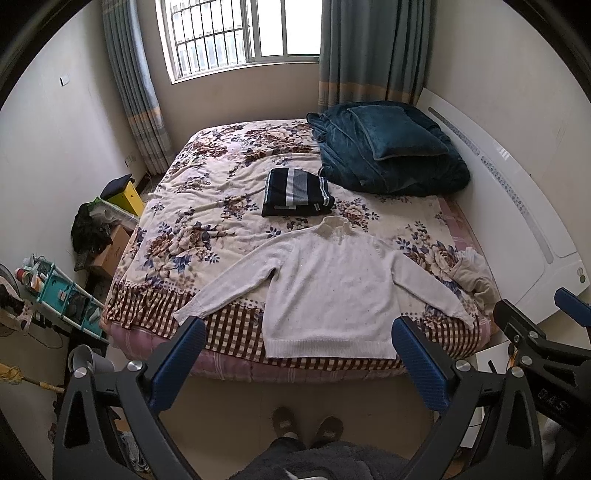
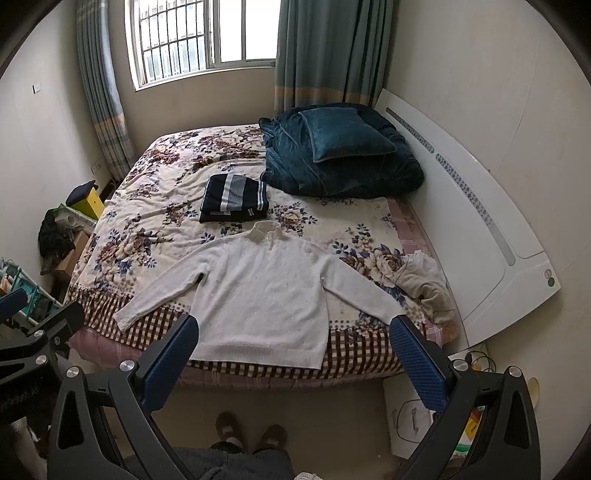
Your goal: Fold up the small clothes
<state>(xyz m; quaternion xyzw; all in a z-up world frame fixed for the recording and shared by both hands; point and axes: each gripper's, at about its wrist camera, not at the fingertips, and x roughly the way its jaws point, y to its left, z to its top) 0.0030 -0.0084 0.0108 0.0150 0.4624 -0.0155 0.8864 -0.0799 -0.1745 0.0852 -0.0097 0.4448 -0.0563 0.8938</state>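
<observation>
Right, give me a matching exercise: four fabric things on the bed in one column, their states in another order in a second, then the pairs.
Things:
1. white sweater
2. striped garment
3. teal pillow
4. beige clothes

States:
A. crumpled near the bed's right edge
B. spread flat, sleeves out
C. resting on the teal quilt
D. folded, beyond the sweater's collar

Pairs: 1-B, 2-D, 3-C, 4-A

I see a teal quilt (image 1: 391,158) with a matching pillow (image 1: 397,131) heaped by the white headboard (image 1: 517,206), curtains (image 1: 369,51) flanking the barred window (image 1: 236,33).
</observation>
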